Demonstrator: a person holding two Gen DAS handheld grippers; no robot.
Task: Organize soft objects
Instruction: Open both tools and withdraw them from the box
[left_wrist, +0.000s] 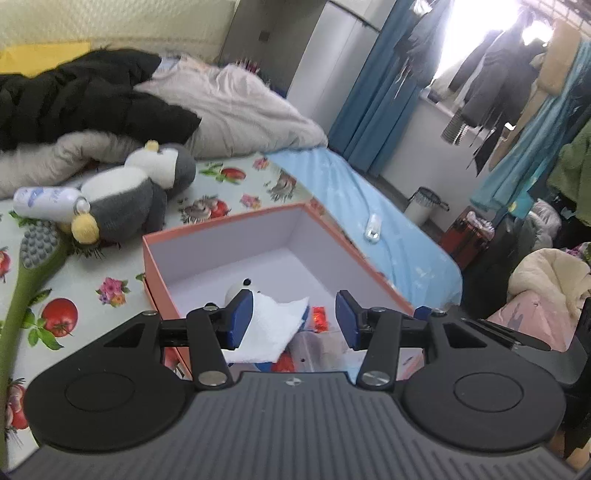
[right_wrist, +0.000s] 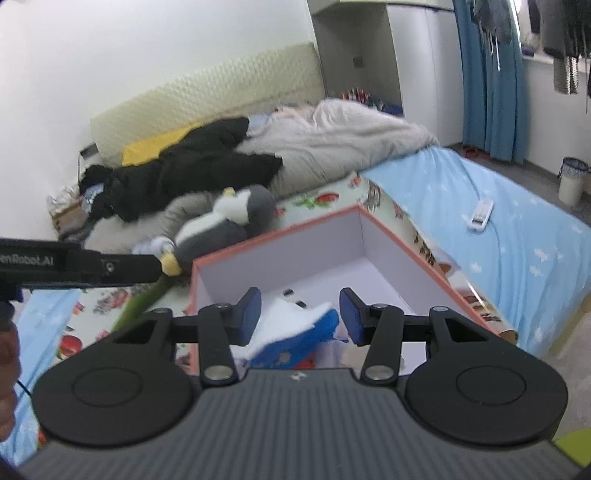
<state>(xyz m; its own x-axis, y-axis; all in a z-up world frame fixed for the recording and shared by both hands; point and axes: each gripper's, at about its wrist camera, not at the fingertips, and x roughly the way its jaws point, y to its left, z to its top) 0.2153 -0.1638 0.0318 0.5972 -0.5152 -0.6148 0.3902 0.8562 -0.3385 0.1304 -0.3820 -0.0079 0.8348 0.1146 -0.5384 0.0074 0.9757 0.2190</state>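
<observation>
An orange box (left_wrist: 221, 243) with a white inside stands open on the fruit-print sheet. In it lie a white cloth (left_wrist: 273, 328), a small white plush with black ears (left_wrist: 238, 290) and a white-and-blue soft toy (right_wrist: 295, 332). My left gripper (left_wrist: 291, 321) hovers above the box's near end, open, its blue pads clear of the cloth below. Over the same box (right_wrist: 280, 258) my right gripper (right_wrist: 299, 317) is open too, with nothing pinched. A grey-and-white penguin plush (left_wrist: 125, 199) (right_wrist: 214, 229) lies on the bed behind the box.
A white bottle (left_wrist: 48, 201) and a green long-handled massager (left_wrist: 33, 266) lie left of the penguin. Black jacket (left_wrist: 74, 96) and beige duvet (left_wrist: 240, 103) fill the bed's far end. A remote (right_wrist: 480, 216) rests on the blue sheet; a bin (right_wrist: 570, 181) stands on the floor.
</observation>
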